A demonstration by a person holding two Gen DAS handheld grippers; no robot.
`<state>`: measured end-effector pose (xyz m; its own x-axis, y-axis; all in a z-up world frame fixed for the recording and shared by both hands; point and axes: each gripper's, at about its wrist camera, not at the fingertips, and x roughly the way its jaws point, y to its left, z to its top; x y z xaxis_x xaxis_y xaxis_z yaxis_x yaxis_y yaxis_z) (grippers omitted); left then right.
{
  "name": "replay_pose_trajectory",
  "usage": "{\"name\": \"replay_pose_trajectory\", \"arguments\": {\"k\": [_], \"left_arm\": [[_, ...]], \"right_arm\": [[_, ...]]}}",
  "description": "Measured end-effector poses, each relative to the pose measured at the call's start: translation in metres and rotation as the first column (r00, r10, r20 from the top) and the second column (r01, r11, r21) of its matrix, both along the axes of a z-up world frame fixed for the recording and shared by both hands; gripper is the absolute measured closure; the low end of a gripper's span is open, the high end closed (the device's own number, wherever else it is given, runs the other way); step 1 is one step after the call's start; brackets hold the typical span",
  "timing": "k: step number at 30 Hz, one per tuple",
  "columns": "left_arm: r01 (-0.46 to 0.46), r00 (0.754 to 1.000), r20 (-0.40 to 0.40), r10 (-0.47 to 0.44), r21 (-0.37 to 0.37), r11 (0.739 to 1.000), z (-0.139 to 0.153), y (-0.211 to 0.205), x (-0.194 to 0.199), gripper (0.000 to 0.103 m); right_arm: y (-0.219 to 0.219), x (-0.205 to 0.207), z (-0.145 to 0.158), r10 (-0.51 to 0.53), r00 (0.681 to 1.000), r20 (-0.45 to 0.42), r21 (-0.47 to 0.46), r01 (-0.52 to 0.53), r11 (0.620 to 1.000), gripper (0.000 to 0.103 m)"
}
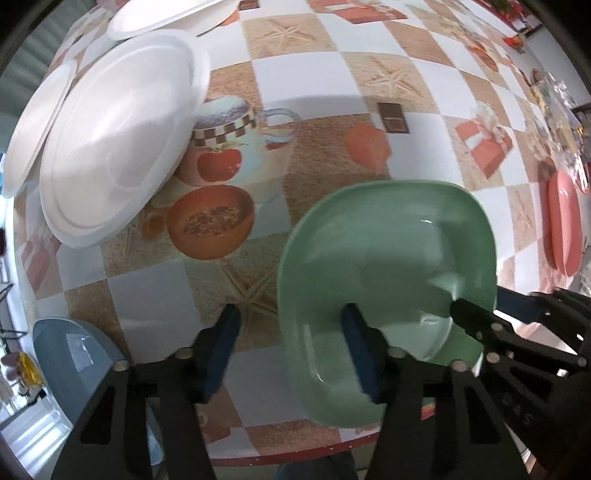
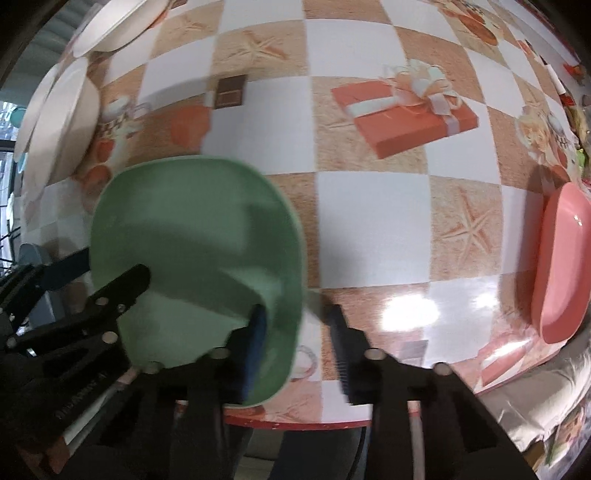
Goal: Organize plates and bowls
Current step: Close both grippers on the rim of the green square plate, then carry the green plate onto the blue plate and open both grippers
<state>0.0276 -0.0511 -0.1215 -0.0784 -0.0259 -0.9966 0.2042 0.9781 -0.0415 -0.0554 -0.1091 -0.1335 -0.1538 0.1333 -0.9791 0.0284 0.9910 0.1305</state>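
A green squarish bowl [image 1: 384, 266] sits near the table's front edge; it also shows in the right wrist view [image 2: 195, 236]. My left gripper [image 1: 291, 332] is open, its right finger inside the bowl and its left finger outside, straddling the bowl's left rim. My right gripper [image 2: 299, 325] is open, its left finger inside the bowl and its right finger outside, straddling the right rim. Neither is closed on the rim. The right gripper shows at the right in the left wrist view [image 1: 491, 314].
White foam plates [image 1: 118, 136] lie overlapped at the far left, another [image 1: 166, 14] behind them. A blue bowl [image 1: 70, 350] sits at the near left edge. A pink bowl [image 2: 561, 258] sits at the right. The table's red front edge [image 2: 295, 424] is close.
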Motion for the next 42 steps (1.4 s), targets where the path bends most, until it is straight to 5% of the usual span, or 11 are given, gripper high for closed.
{"name": "replay_pose_trajectory", "arguments": {"k": [3,24,42], "left_arm": [[0.042,0.999,0.000,-0.042,-0.014,0.999,0.003,-0.006,-0.005,0.069],[-0.048,0.999,0.003,0.048,0.020,0.999,0.004,0.084,-0.052,0.069],[-0.056,0.998,0.028,0.055,0.025,0.998,0.014,0.092,-0.060,0.069]], "right_arm": [[0.005,0.000,0.001,-0.008,1.000,-0.011,-0.007,0.008,1.000,0.083],[0.103,-0.006,-0.006,0.120,0.991,-0.066,0.048,-0.117,0.992,0.082],[0.089,0.001,-0.005,0.116,0.991,-0.068,0.042,-0.114,0.993,0.082]]}}
